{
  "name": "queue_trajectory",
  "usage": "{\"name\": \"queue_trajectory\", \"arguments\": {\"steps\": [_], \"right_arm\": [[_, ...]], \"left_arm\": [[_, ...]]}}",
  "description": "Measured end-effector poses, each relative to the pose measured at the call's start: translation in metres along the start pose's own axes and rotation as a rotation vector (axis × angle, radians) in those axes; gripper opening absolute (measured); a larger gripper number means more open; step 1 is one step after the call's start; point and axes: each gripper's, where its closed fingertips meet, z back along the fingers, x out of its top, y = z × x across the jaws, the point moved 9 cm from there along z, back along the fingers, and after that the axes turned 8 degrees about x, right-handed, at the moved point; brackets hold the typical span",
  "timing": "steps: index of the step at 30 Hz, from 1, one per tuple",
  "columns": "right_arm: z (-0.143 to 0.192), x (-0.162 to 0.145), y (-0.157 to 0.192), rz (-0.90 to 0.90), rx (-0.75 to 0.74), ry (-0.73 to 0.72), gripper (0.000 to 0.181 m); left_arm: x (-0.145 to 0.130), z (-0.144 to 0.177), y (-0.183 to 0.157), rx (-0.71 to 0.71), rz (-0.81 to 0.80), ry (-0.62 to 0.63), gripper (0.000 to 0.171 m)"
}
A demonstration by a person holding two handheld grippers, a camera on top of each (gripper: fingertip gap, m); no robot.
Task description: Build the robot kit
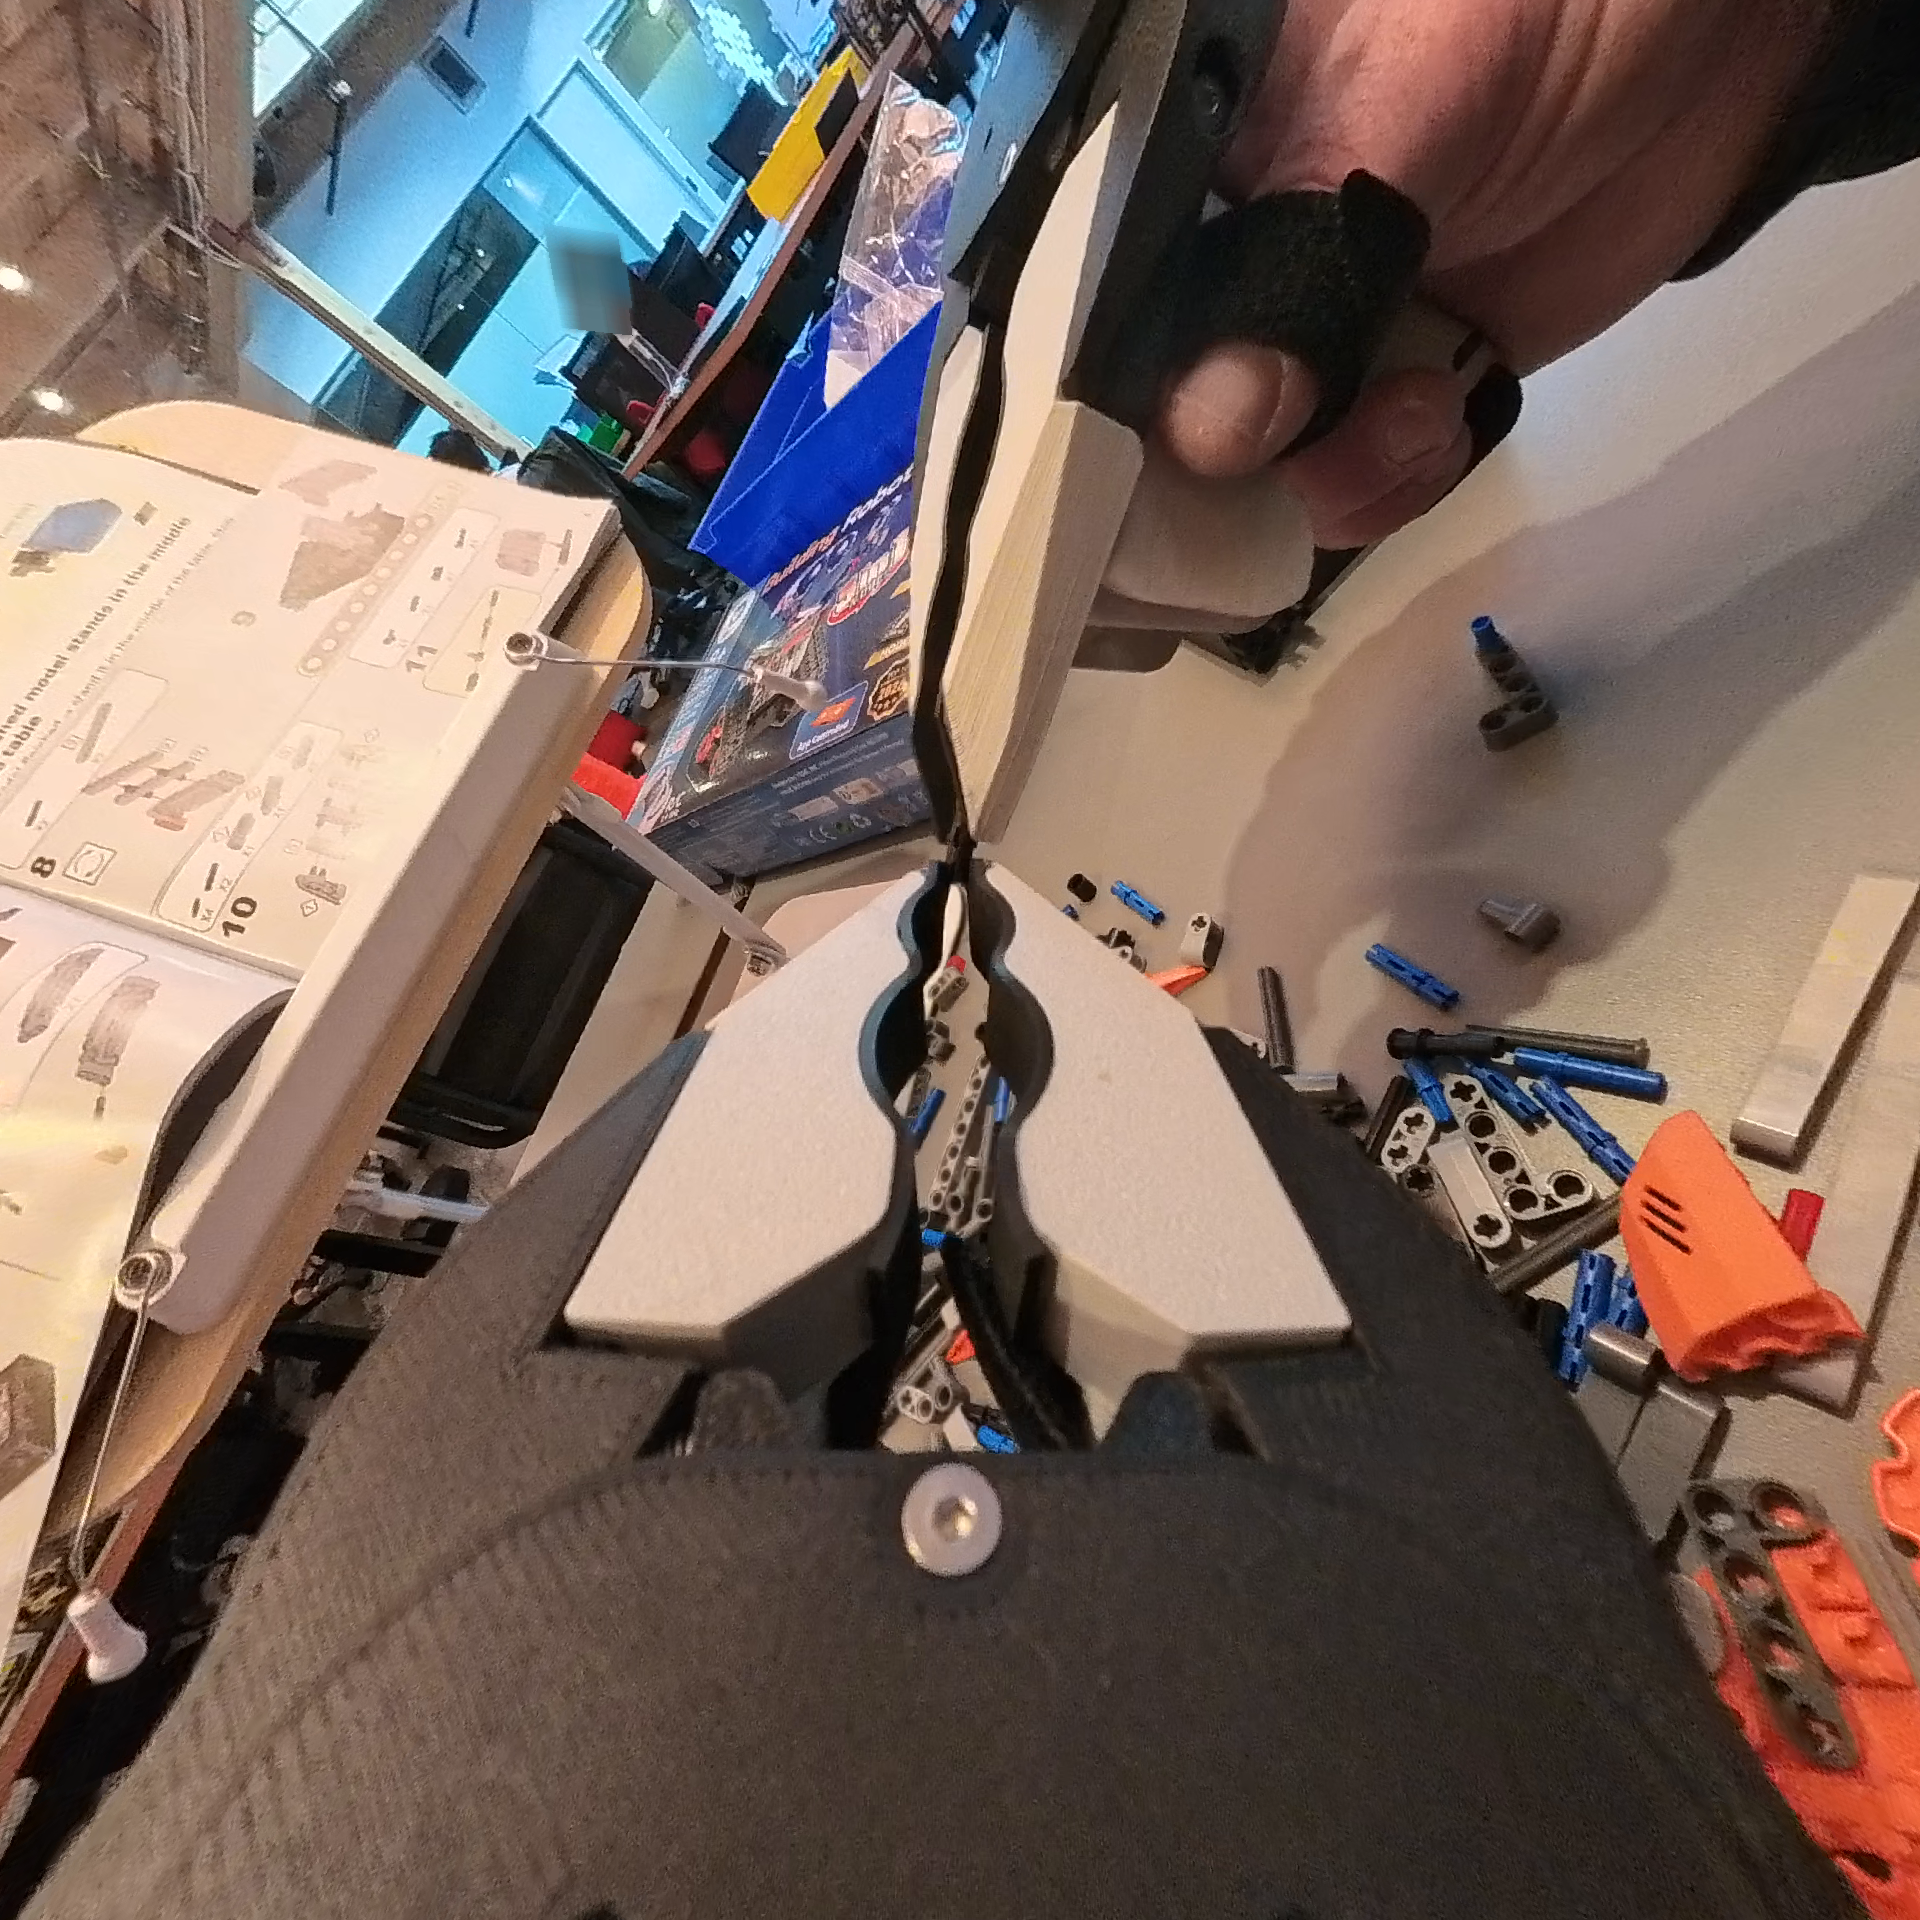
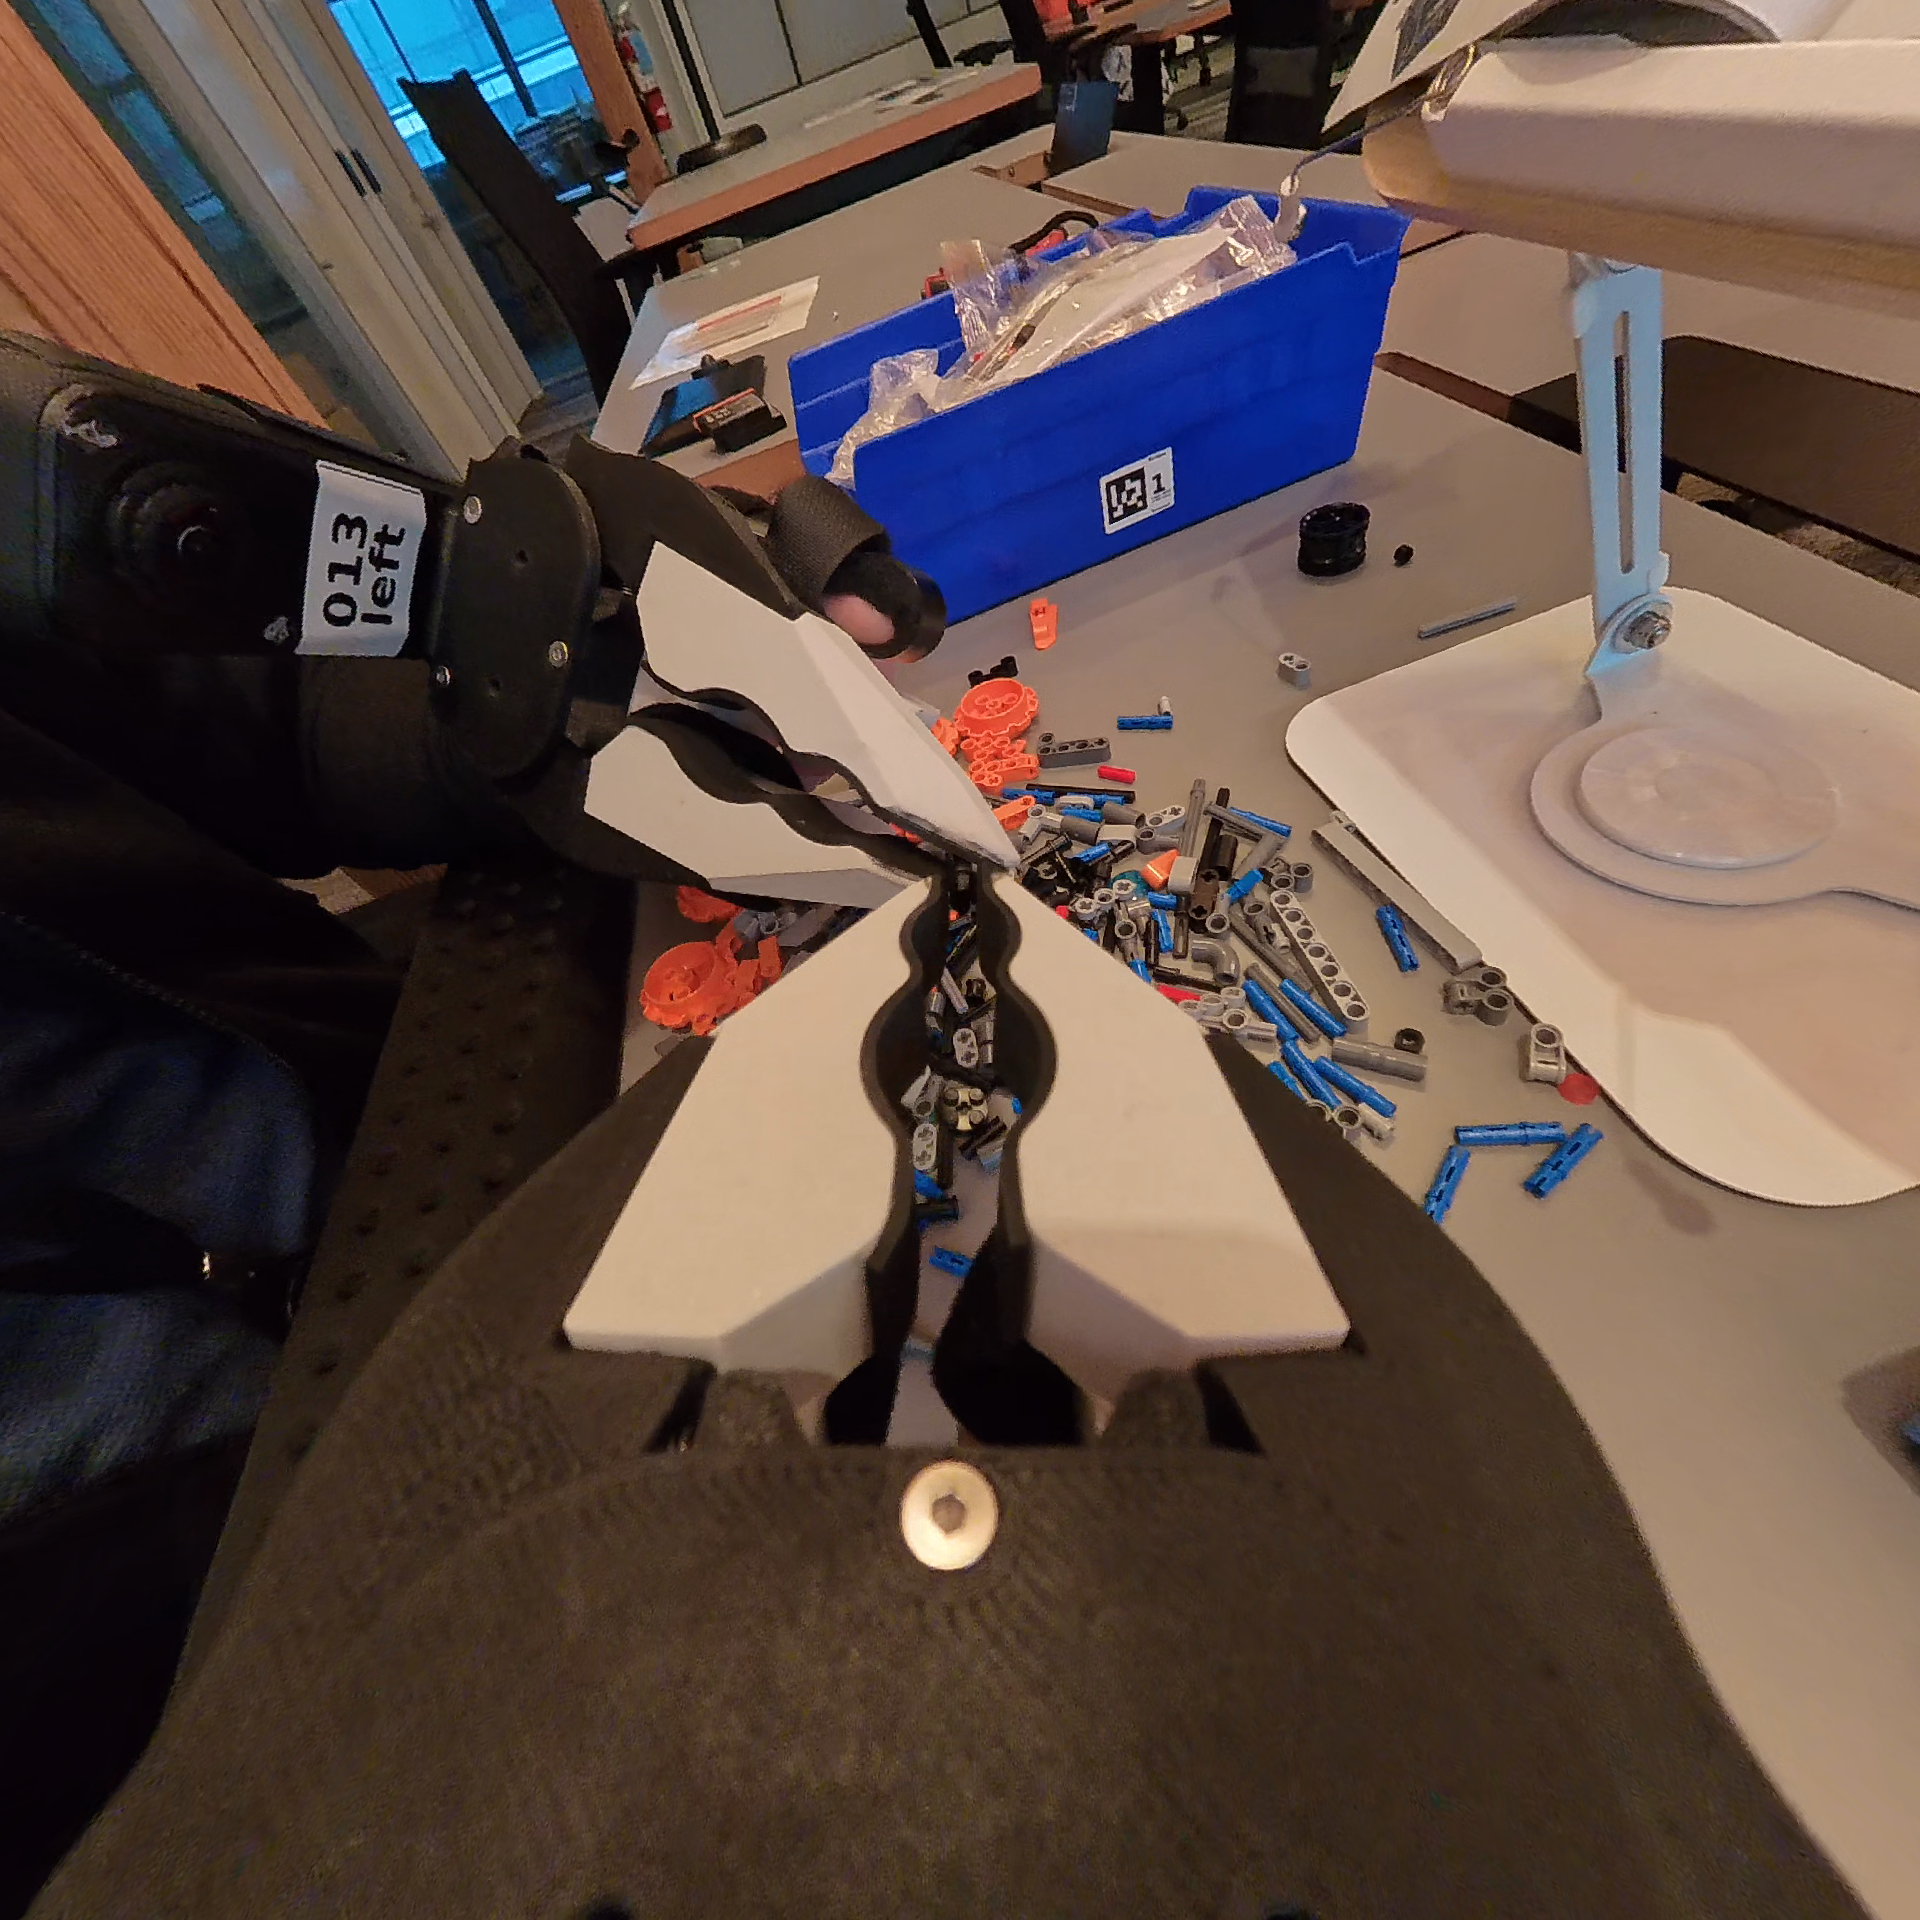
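Grey table (image 2: 1558,1351) carries everything, and the pile (image 2: 1174,935) of blue, grey and orange building parts is the landmark: behind it stands a blue bin (image 2: 1091,436) of plastic bags, beside it a white stand (image 2: 1621,935). Above the pile's near edge the left gripper (image 1: 958,868) and right gripper (image 2: 961,883) meet tip to tip. Both are pinched nearly closed at the tips; what, if anything, they grip I cannot tell.

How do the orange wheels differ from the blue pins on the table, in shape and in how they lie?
1. The orange wheels are round, flat and toothed; the blue pins are thin, straight sticks.
2. Each orange wheel is clearly larger than a blue pin.
3. The orange wheels lie bunched at the left of the pile; the blue pins are scattered widely, some off to the right.

Both are small plastic parts lying loose on the grey table.
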Motion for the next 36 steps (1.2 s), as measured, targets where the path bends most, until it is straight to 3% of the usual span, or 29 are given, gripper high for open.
{"name": "queue_trajectory", "arguments": {"steps": [9,12,17,19,22,27,32,36], "right_arm": [[0.023,0.005,0.004,0.030,-0.018,-0.013,0.002],[0.042,0.001,0.008,0.070,-0.073,0.029,0.002],[0.087,-0.026,0.011,0.093,-0.253,0.147,0.003],[0.102,-0.038,0.012,0.056,-0.267,0.126,0.003],[0.117,-0.047,0.011,0.026,-0.293,0.092,0.003],[0.119,-0.050,0.010,0.023,-0.283,0.087,0.003],[0.115,-0.053,0.009,0.029,-0.264,0.104,0.003],[0.117,-0.053,0.009,0.030,-0.260,0.089,0.003]], "left_arm": [[0.017,-0.012,0.003,-0.035,0.043,-0.028,0.002],[0.022,-0.019,0.000,-0.077,0.084,-0.007,0.011],[0.032,-0.035,-0.039,-0.372,0.182,0.091,0.022],[0.037,-0.046,-0.062,-0.490,0.175,0.155,0.024],[0.042,-0.064,-0.090,-0.585,0.111,0.240,0.030],[0.043,-0.084,-0.106,-0.641,0.084,0.328,0.019],[0.050,-0.090,-0.112,-0.726,0.037,0.266,0.007],[0.058,-0.086,-0.120,-0.847,-0.101,0.151,0.005]]}}
